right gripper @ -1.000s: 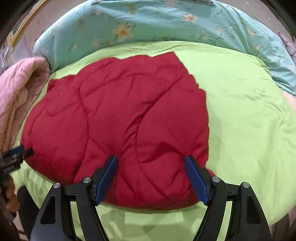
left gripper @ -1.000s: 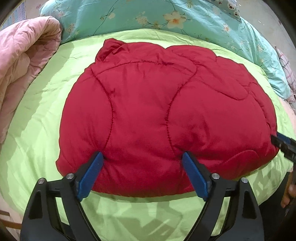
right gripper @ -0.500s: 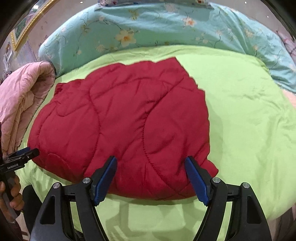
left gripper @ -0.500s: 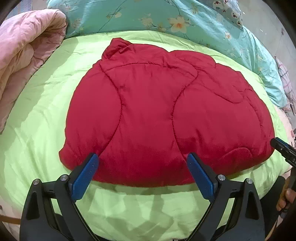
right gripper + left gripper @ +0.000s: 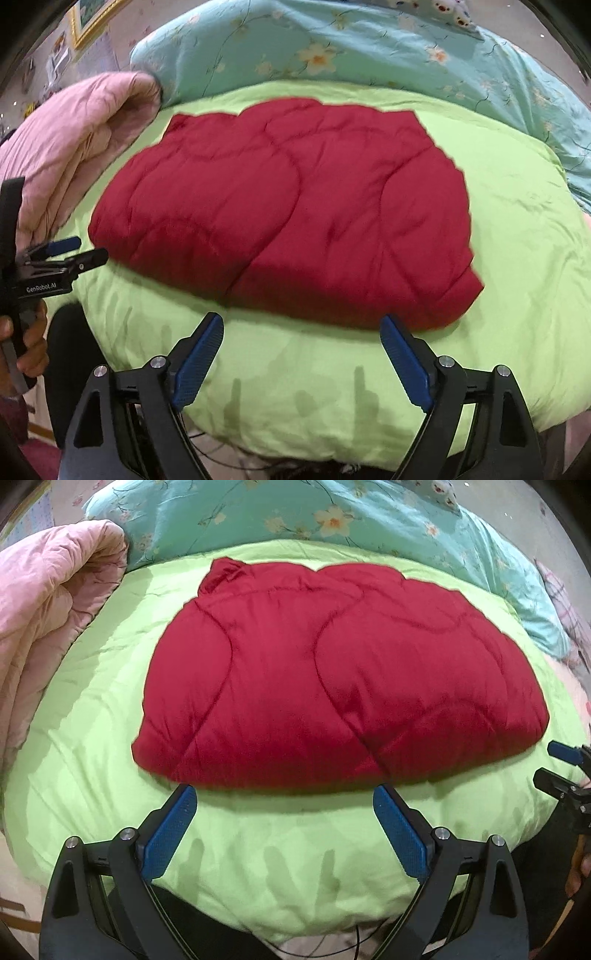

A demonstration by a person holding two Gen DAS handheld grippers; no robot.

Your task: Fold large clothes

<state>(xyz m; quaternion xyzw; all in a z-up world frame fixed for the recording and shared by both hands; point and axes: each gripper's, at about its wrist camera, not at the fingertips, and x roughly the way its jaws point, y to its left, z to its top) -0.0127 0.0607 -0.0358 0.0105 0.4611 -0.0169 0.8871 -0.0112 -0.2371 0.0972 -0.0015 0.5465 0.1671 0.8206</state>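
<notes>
I had the left gripper (image 5: 284,805) spread wide, empty; the right gripper (image 5: 301,334) was opening, nothing between its pads. The red quilted garment (image 5: 332,686) lay folded just beyond both sets of fingertips. Next I'd judge: regrip the near edge evenly, both sides.

Black left gripper (image 5: 284,827), black right gripper (image 5: 301,349), blue ribbed jaws, silver screws, white GenRobot.AI marking

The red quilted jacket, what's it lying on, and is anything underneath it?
The folded red quilted jacket lies on a lime green bedcover, which shows around all its edges. Whatever sits directly beneath the jacket is covered, so nothing tucked under it can be confirmed.
</notes>
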